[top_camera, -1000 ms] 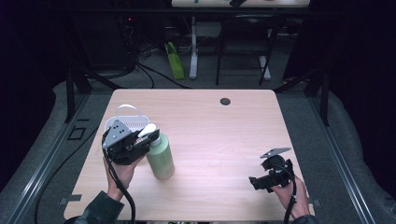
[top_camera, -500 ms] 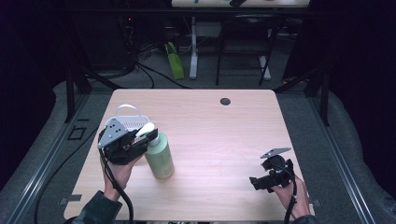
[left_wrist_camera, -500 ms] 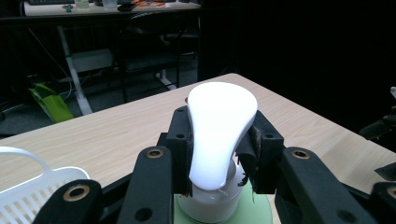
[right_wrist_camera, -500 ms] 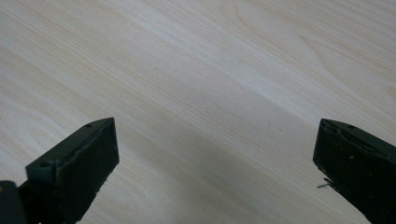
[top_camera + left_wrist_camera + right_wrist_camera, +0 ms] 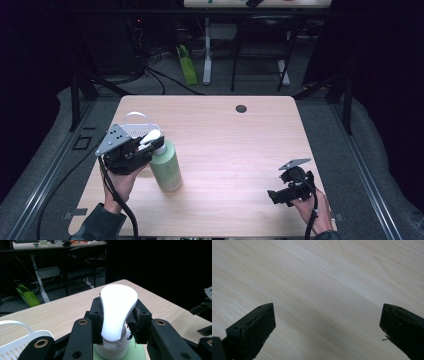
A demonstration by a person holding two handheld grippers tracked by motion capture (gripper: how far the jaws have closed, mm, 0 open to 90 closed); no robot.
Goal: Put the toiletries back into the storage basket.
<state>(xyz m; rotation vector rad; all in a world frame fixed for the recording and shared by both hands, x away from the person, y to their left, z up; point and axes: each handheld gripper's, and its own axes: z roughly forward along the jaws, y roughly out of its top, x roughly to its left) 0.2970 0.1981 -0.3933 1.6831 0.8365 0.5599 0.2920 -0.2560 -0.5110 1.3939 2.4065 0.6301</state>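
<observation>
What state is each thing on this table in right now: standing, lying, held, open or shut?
Pale green plastic pump bottle: upright on the table.
White pump head: on the bottle, clamped between the left jaws.
Left hand-held gripper: shut on the pump head.
Right hand-held gripper: open, nothing between its jaws, over bare wood.
White slotted plastic basket with handle: resting on the light wooden table, behind the left hand-held gripper.

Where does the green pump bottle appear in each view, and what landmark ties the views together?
High view: bottle stands left of centre, pump head in the left tongs.
Left gripper view: bottom centre, white pump head clamped between the jaws.
Right gripper view: not in it.
Shared landmark: the wooden table, also and.
</observation>
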